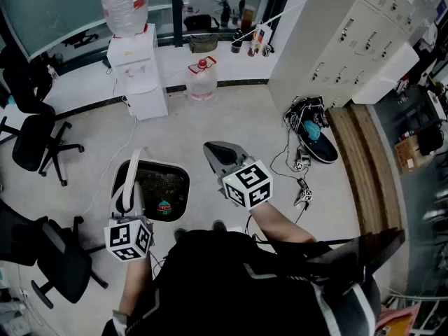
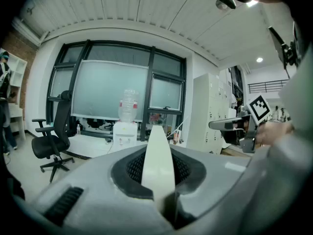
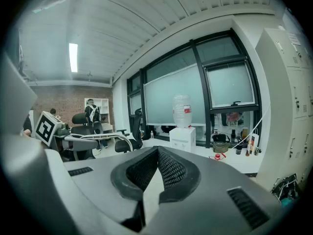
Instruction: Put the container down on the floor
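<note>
The container is a white-rimmed bucket with a dark inside, low at my left in the head view, over the pale floor. Whether it touches the floor I cannot tell. Its white handle arches up into my left gripper, which is shut on it. In the left gripper view the handle stands edge-on between the jaws. My right gripper is to the right of the container, apart from it, with its jaws shut and nothing between them; the right gripper view shows its tips meeting.
A water dispenser and a spare bottle stand by the far window. Black office chairs are at the left. White lockers fill the right, with a shoe, cables and a wooden strip below them.
</note>
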### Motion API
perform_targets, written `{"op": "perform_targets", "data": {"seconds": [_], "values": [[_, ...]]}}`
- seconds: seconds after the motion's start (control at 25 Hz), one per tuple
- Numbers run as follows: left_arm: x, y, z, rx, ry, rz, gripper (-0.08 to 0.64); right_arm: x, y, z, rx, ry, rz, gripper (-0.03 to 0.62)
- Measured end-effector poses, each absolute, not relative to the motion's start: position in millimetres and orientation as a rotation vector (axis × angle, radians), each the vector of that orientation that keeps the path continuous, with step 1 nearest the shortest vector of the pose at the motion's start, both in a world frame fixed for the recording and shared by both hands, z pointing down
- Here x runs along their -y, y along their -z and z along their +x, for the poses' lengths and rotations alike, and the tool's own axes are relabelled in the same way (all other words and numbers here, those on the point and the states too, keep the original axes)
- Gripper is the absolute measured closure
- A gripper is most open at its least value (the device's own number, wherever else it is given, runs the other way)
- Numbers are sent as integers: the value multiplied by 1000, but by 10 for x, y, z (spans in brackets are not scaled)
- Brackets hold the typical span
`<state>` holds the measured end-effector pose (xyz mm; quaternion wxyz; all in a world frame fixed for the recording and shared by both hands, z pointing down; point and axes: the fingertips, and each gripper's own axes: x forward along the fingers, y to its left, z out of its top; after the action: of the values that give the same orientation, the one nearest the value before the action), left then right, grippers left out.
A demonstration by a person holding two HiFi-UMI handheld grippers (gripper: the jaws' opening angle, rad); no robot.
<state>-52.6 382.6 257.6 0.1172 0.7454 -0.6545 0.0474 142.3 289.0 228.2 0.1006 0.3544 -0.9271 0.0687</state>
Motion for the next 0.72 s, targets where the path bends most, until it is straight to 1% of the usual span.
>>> {"op": "perform_targets", "data": {"seconds": [0.52,0.72], "values": [[-3744,-2567,-531,1912,-152,2186,508,-2829,-2285,1462,2739,-204,1060,584],[-3742,-2584,-538,1899,-158,2195,508,-2827,-2274,1458,2772,-256,1085,584]]}}
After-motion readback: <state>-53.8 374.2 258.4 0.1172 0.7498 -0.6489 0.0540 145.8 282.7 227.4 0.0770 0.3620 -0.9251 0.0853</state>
